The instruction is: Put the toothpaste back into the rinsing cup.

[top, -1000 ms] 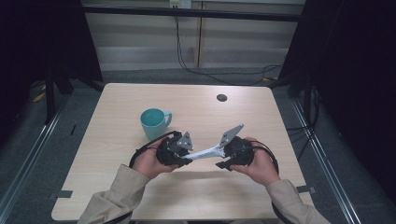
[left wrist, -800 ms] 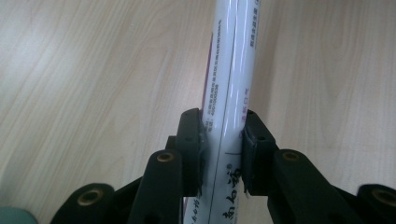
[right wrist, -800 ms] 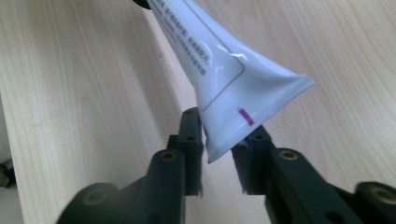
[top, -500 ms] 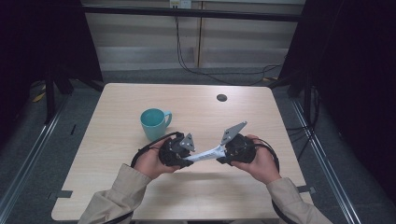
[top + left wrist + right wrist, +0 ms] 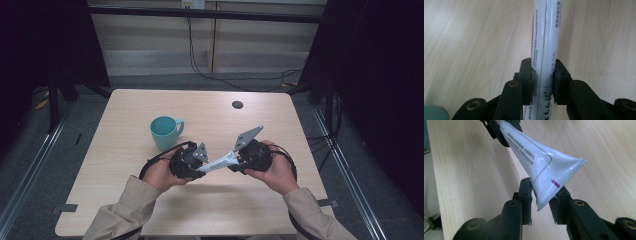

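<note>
High view: I held a white tube point(image 5: 218, 162) level above the table point(image 5: 125, 150), its long axis bridging my grippers. The left gripper point(image 5: 196, 167) clamped one end; the right gripper point(image 5: 235, 161), jaws just closing, pinched the flat crimped end.

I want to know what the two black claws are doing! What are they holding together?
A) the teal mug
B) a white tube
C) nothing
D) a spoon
B: the left gripper and the right gripper each pinch one end of the white tube, while the teal mug stands apart on the table.
</note>
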A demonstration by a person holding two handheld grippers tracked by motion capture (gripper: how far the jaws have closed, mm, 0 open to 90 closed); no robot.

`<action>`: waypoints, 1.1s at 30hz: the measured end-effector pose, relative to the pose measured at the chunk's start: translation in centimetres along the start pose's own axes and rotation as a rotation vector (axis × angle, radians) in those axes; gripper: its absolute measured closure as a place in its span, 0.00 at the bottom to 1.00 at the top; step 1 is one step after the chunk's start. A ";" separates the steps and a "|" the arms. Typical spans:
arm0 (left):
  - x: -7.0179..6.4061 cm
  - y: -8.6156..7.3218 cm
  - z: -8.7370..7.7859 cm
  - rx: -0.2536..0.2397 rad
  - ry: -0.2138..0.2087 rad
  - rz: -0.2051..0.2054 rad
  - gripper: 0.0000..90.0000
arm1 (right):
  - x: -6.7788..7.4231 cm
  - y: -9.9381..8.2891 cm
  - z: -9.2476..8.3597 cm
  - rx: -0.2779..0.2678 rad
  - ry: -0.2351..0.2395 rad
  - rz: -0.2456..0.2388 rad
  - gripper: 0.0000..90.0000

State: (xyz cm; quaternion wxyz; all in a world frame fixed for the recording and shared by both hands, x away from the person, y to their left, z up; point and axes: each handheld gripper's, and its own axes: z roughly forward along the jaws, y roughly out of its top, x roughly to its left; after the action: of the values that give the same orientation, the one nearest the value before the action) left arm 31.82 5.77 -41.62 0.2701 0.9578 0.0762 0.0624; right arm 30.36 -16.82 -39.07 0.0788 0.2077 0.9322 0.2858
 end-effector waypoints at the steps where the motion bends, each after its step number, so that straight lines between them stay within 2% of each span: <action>1: 0.1 -0.1 -0.1 -0.013 -0.004 -0.007 0.82 | 0.0 0.0 -0.1 -0.009 -0.007 0.001 0.80; 4: 0.1 -0.3 -0.3 -0.038 -0.003 -0.023 0.82 | 0.0 -0.1 -0.3 -0.044 -0.013 0.015 0.70; 6: 0.2 -0.4 -0.4 -0.055 -0.005 -0.032 0.82 | 0.0 -0.3 -0.1 -0.037 -0.034 0.018 0.59; 11: 0.7 -0.7 -1.1 -0.101 -0.002 -0.072 0.83 | -0.1 -1.5 0.7 -0.018 -0.042 0.047 0.45; 18: 1.5 -1.5 -1.9 -0.170 0.007 -0.135 0.83 | -0.5 -4.1 1.5 -0.026 -0.052 0.104 0.36; 20: 1.7 -1.8 -2.1 -0.183 0.007 -0.149 0.83 | -0.6 -4.8 1.6 -0.031 -0.053 0.134 0.34; 29: 2.5 -2.3 -2.5 -0.246 0.006 -0.202 0.83 | -0.5 -7.6 2.5 -0.036 -0.066 0.171 0.28; 33: 2.7 -2.6 -2.7 -0.286 0.011 -0.239 0.83 | -0.5 -8.6 2.9 -0.032 -0.063 0.191 0.26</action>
State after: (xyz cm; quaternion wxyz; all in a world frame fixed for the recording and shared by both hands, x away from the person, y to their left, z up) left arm 33.78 9.84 -40.48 0.4085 0.8934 0.1812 0.0453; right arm 28.61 -22.01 -46.30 0.0840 0.3031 0.9005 0.3002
